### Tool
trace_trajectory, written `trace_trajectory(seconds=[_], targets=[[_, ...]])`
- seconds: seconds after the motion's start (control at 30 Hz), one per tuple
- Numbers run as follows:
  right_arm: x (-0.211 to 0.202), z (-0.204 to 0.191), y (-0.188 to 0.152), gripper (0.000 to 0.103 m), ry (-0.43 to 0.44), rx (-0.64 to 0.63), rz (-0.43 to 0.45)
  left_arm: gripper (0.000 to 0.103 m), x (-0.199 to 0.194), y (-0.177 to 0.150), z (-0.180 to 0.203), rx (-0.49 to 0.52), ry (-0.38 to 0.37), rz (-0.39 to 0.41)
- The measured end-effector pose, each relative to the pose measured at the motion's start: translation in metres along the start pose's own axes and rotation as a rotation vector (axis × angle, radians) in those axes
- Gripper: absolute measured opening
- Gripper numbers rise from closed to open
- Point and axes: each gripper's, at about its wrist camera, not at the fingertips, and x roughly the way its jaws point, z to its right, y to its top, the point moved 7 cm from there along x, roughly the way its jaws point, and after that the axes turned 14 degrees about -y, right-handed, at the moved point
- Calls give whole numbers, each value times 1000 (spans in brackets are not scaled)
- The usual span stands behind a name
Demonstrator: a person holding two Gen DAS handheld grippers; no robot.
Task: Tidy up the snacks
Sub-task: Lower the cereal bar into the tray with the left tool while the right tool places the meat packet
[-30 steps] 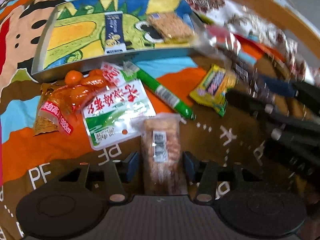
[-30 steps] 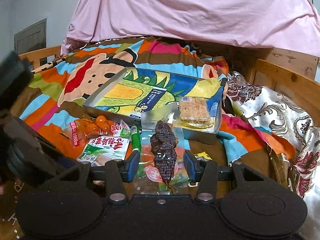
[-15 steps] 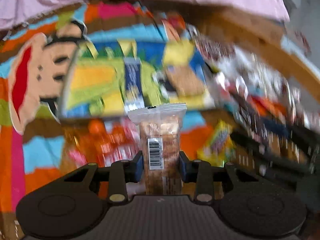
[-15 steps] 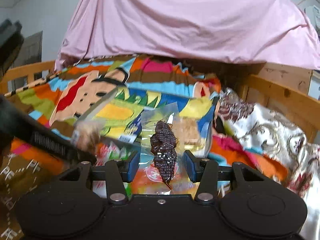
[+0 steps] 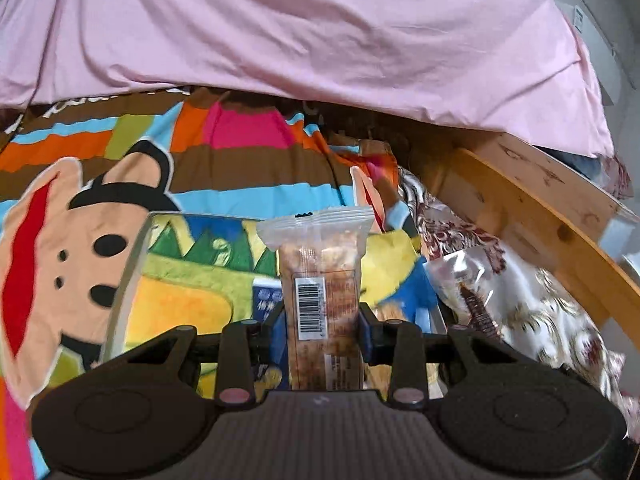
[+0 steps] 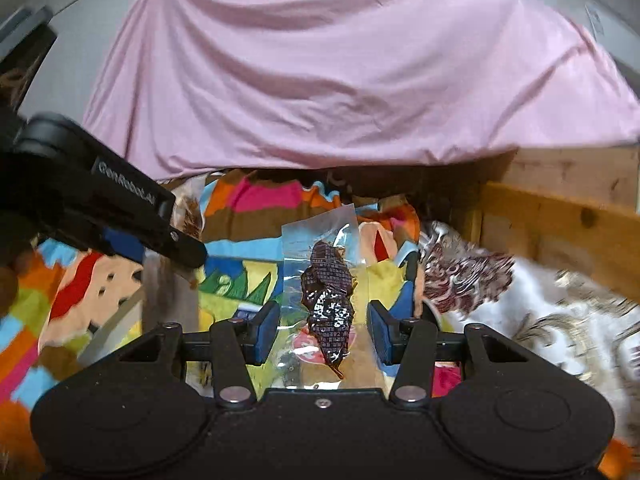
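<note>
You are holding the left tool (image 5: 322, 322) up over a bed spread with a bright cartoon-print blanket (image 5: 80, 240), its blue pads (image 5: 367, 332) pinching a clear-wrapped, tan, crumbly snack bar with a white barcode label (image 5: 320, 280) that is standing upright between them. Beneath it a shallow grey tray with a colourful picture on its floor (image 5: 132, 272) is lying on the blanket, and a dark blue snack packet (image 5: 266, 300) is resting inside the tray. You are holding the right tool (image 6: 322, 332) level beside it, gripping a clear plastic pouch with a dark brown, wrinkled dried snack inside (image 6: 328, 300); the pouch is sticking up between the blue pads, which are closed on its transparent edges. From the right wrist view the left tool is showing as a black bar crossing at the left, above the tray. A rumpled pink sheet (image 6: 320, 60) is hanging behind everything, and a wooden bed frame (image 5: 540, 220) is running along the right, with a floral satin cloth (image 6: 540, 312) bunched against it.
</note>
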Motion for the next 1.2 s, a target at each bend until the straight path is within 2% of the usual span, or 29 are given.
trace_trajectory(seconds=[0.17, 0.33, 0.7, 0.8, 0.93, 1.0, 1.13, 1.2], targets=[[41, 3, -6, 50, 2, 40, -31, 39, 45, 0, -15, -53, 1, -34], [71, 9, -23, 50, -3, 78, -112, 39, 77, -10, -36, -89, 20, -57], [87, 4, -44, 52, 1, 71, -206, 40, 108, -29, -38, -86, 46, -119], [88, 5, -46, 53, 3, 75, -221, 54, 107, -31, -36, -75, 48, -115], [86, 6, -45, 62, 5, 80, -216, 68, 100, -33, -37, -72, 46, -97], [82, 7, -41, 69, 5, 86, -204, 77, 94, -32, -38, -79, 39, -73], [71, 11, -28, 81, 2, 102, -164, 87, 75, -30, -37, -73, 20, -3], [61, 13, -19, 86, -1, 108, -137, 96, 62, -27, -36, -67, 20, 37]])
